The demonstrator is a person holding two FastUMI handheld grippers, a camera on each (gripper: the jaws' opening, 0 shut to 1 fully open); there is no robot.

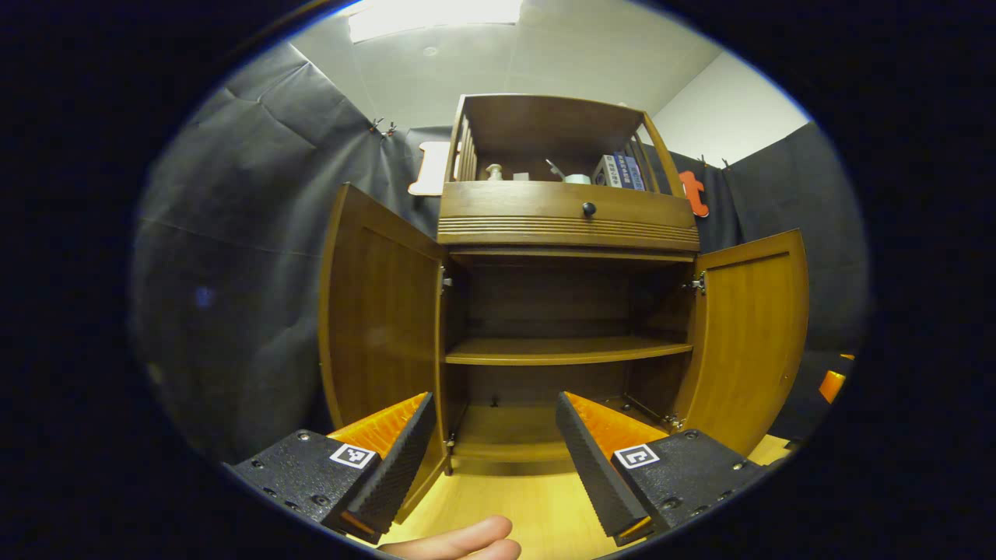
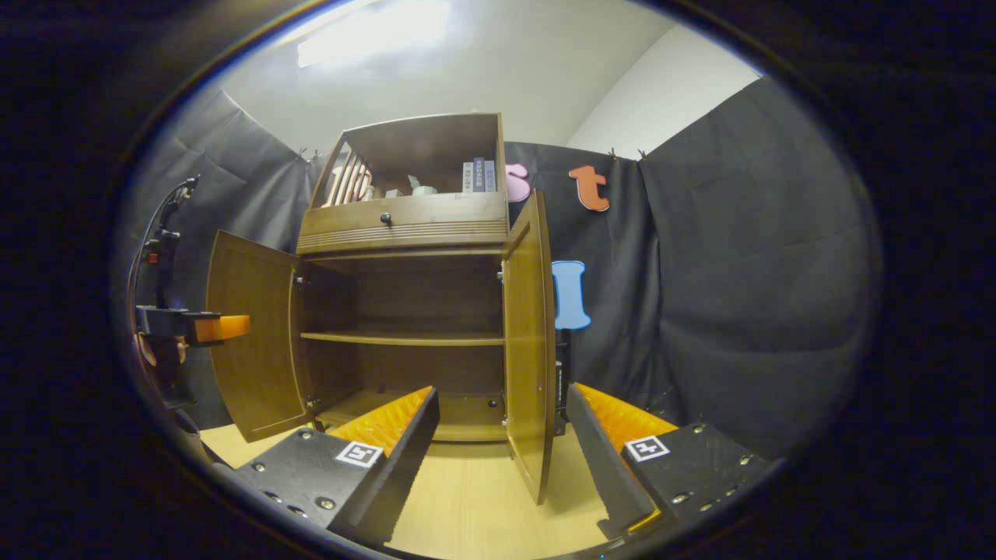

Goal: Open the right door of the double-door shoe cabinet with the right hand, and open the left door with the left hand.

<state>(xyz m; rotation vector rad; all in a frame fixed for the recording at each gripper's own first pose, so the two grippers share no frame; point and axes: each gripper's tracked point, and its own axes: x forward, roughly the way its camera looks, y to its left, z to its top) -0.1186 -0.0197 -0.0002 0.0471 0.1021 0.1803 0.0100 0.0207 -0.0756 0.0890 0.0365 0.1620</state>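
Both doors, left door [image 1: 377, 311] and right door [image 1: 747, 334], are swung open. The left gripper [image 1: 494, 459] and right gripper [image 2: 502, 459] are spread wide, empty; the right door at 12 o'clock could be knocked.

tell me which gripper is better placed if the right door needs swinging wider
Right, probably. The right door stands edge-on directly ahead of the open right gripper, between its fingers. The left gripper faces the cabinet's middle, with that door off to its side.
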